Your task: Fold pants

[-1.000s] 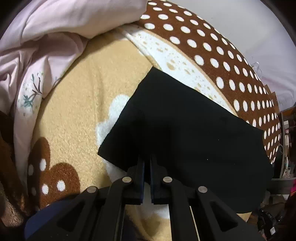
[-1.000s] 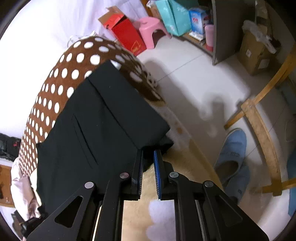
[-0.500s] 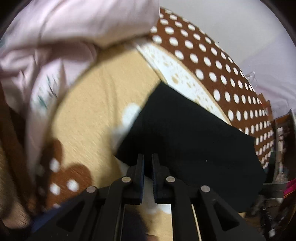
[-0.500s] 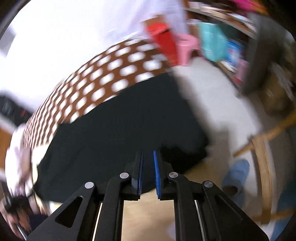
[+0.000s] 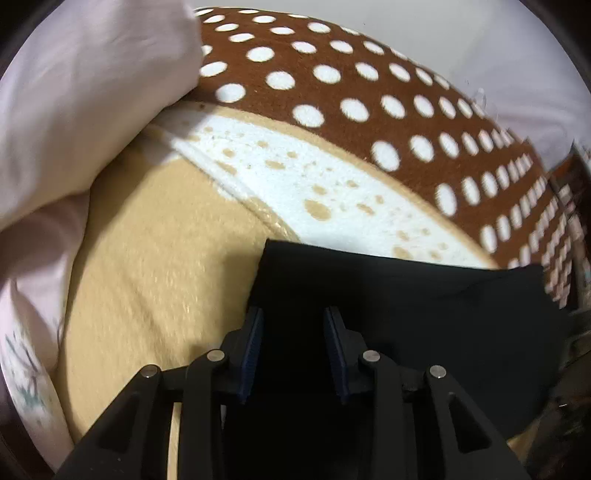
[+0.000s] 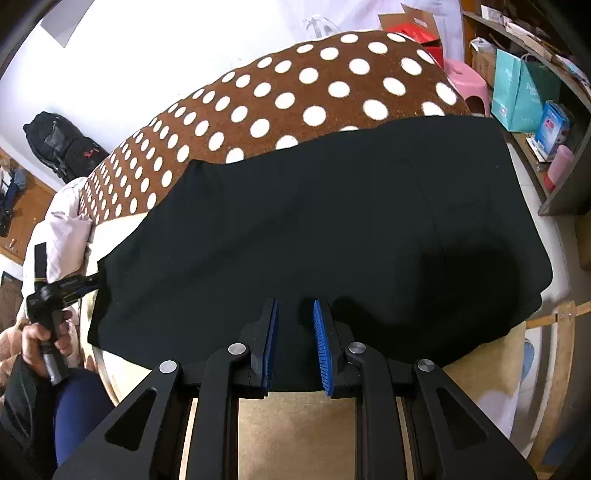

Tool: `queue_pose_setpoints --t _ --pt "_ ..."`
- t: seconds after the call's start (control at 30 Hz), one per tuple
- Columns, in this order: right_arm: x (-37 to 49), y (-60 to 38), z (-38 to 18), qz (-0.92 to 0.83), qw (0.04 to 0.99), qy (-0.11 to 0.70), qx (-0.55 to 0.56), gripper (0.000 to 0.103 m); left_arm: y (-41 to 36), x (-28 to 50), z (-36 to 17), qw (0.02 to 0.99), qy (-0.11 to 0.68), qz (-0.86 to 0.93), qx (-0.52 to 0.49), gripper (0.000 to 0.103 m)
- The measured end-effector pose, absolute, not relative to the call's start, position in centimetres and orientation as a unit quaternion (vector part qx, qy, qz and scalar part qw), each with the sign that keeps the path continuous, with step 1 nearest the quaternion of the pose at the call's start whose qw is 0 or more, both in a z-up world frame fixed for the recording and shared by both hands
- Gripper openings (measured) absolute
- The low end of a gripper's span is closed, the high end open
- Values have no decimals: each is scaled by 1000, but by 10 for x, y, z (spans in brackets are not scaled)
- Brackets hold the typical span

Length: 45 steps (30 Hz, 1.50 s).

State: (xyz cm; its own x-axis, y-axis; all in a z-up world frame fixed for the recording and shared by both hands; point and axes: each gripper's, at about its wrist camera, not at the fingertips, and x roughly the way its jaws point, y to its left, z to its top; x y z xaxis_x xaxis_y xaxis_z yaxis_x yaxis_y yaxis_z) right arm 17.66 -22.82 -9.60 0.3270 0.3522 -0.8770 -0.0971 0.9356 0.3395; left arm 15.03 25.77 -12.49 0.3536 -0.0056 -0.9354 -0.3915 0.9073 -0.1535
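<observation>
Folded black pants (image 6: 332, 221) lie flat across the tan and brown dotted blanket (image 6: 295, 85). My right gripper (image 6: 295, 308) hovers over their near edge. Its jaws are opening, and the blue pads (image 6: 271, 332) stand apart without pressing the cloth. In the left wrist view the pants (image 5: 406, 302) fill the lower right. My left gripper (image 5: 293, 314) stands over their left end with its jaws opening wide, and only flat cloth lies beneath. From the right wrist view, the left gripper (image 6: 74, 284) shows at the pants' left corner, held by a hand (image 6: 37, 336).
A pale pink duvet (image 5: 85, 110) is heaped on the blanket (image 5: 155, 277) at the left. Past the bed's right side stand a shelf (image 6: 565, 173) with a teal bag (image 6: 517, 99), a pink stool (image 6: 467, 83) and a red box (image 6: 417, 31). A black backpack (image 6: 59, 144) leans at the wall.
Both grippers were shut and now stand apart, the left one much wider. The left view slid right onto the pants' end. The right view swung round to face the pants' long near edge.
</observation>
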Motion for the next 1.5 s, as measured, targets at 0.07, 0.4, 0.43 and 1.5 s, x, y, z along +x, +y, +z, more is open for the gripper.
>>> queue_pose_setpoints --t 0.07,0.4,0.43,1.5 --pt "176 -228 -99 137 804 567 112 21 256 152 -122 813 543 118 -176 40" --pt "174 -234 -102 133 803 568 120 21 233 154 -97 845 500 153 -112 5" --pt "174 -234 -101 131 805 566 119 21 235 155 -95 846 493 161 -120 5" --pt "168 -247 -107 77 805 586 51 55 82 103 -105 798 596 37 -84 10"
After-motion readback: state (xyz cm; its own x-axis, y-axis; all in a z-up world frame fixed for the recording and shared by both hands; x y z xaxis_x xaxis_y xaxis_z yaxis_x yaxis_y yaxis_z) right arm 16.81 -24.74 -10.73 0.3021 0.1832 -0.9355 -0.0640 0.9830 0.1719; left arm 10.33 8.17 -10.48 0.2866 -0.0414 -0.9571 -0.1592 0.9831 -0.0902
